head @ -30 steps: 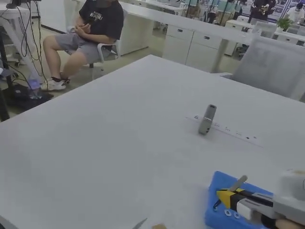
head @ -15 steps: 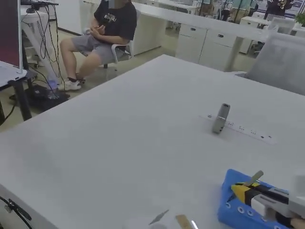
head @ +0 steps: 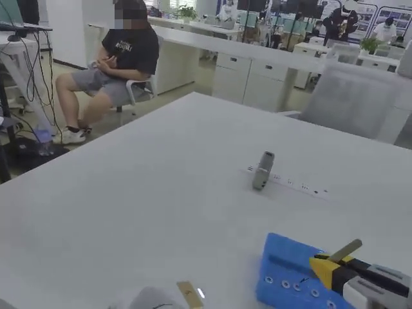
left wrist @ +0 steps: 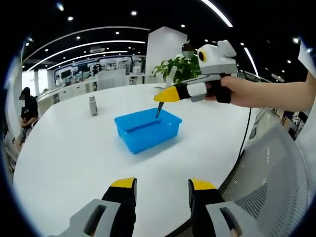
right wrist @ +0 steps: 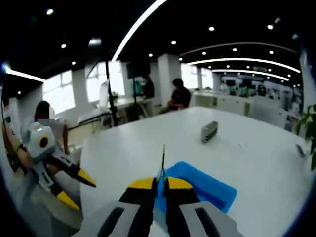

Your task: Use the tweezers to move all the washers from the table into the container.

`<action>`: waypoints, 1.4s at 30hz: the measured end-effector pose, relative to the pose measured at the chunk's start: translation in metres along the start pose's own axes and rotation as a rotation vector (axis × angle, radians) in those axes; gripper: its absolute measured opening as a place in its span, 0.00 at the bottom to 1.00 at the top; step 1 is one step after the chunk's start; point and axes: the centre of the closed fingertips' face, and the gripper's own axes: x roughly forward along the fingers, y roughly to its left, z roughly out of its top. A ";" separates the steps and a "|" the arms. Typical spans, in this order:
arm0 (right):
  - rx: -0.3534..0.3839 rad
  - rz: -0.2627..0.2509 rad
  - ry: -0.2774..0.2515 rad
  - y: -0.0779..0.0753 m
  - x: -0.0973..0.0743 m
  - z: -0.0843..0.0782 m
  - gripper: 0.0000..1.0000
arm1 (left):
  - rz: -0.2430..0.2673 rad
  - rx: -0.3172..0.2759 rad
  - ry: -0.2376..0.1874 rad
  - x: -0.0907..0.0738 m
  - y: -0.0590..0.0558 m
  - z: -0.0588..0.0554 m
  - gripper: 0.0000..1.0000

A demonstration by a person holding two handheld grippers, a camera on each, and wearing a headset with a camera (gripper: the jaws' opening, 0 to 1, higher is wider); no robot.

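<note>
Half a second on, our right gripper [head: 322, 267] has drifted from the left corner toward the middle of the blue rectangular plastic tub [left wrist: 144, 140]. We judge that against the tub in the head view, where the headset itself has also swung.

The tub sits open side up on the white table [head: 161, 193]. In the left gripper view its inside reads as plain blue, and we cannot make out anything lying in it. Five small pale rings [head: 297, 286] line its near edge in the head view. Whether they are washers or part of the tub, we cannot tell.

The right gripper's yellow-tipped jaws are pressed together on the slim metal tweezers [left wrist: 158, 109], held above the tub. Their long axis runs close to upright, with the pointed end aimed down into the tub's open top and the blunt end sticking up past the jaws.

Our left gripper [left wrist: 160, 185] hangs near the table's edge, well apart from the tub, its jaws spread with nothing between them. A short grey cylinder [head: 262, 170] rests on the table beyond the tub.
</note>
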 end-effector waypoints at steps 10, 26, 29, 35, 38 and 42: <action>0.064 -0.010 0.106 0.010 -0.050 -0.065 0.04 | -0.038 -0.038 0.013 0.002 -0.004 -0.002 0.41; 0.013 0.194 0.254 0.043 -0.097 -0.114 0.04 | -0.481 0.035 -0.030 -0.009 -0.071 0.048 0.21; -0.004 0.264 0.248 0.057 -0.098 -0.113 0.04 | -0.559 0.033 -0.039 -0.009 -0.084 0.059 0.10; -0.001 0.340 0.285 0.076 -0.101 -0.119 0.04 | -0.688 -0.067 -0.071 -0.006 -0.099 0.082 0.08; -0.035 0.378 0.321 0.085 -0.104 -0.123 0.04 | -0.721 -0.064 -0.069 -0.002 -0.103 0.088 0.11; -0.089 0.367 0.364 0.085 -0.104 -0.127 0.04 | -0.771 0.026 -0.021 0.005 -0.117 0.084 0.13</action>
